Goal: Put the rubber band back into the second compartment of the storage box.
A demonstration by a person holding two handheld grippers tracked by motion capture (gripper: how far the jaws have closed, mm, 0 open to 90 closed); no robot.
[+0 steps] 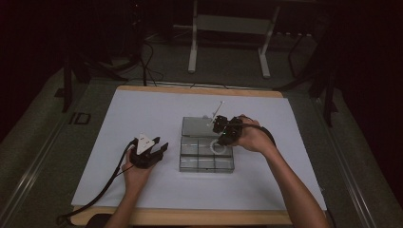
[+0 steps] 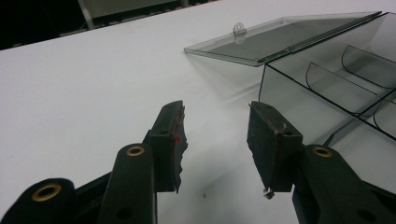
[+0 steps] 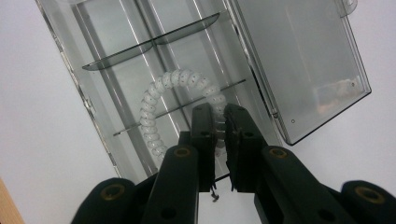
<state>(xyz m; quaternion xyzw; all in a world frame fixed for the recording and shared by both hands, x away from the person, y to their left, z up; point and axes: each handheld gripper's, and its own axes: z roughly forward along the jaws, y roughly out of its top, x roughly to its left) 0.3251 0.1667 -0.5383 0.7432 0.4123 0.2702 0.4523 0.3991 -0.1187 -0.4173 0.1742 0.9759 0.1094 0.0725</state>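
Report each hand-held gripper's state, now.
Left hand-held gripper: open, empty.
Right hand-held gripper: shut on the white spiral ring over the clear box.

Both grippers are black. The left gripper carries a grey 3-cornered plate on top and trails a black cable. Its 2 fingers have brass-ringed screw holes and worn pads with red flecks. The forearms are bare, without sleeves.
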